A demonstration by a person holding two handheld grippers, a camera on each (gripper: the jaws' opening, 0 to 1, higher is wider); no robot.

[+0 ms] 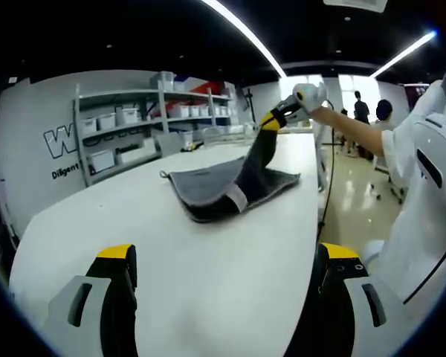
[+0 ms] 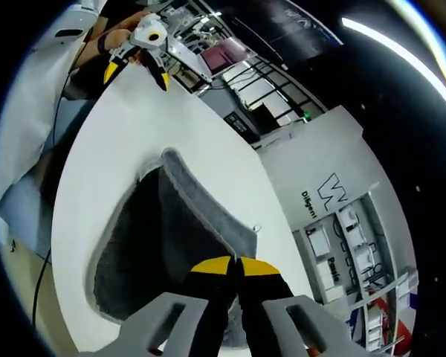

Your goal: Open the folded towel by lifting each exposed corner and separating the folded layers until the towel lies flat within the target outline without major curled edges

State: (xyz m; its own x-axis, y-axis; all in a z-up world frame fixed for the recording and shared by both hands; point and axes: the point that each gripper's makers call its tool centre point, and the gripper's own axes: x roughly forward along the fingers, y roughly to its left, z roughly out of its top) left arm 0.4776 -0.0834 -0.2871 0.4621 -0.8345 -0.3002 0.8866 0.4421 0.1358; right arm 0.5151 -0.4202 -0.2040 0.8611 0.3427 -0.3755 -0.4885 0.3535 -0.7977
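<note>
The grey towel [image 1: 230, 190] lies mid-table [image 1: 171, 253], one corner pinched and raised by the right gripper [image 2: 234, 262], fingers closed on it. The left gripper [image 1: 223, 260] hovers wide apart. Unfolding looks barely begun; folded layers remain

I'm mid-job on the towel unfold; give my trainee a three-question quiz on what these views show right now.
1. True or false: the right tool is shut on a lifted part of the grey towel.
2. Which is the left tool doing? A) pinning the towel down B) held open, clear of the towel C) gripping the hanging loop
3. Fill in: the towel rests on a white ____.

Key:
1. True; its yellow-tipped jaws meet on fabric raised off the surface.
2. B; in the left gripper view its jaws stand apart with nothing between them.
3. table.
</note>
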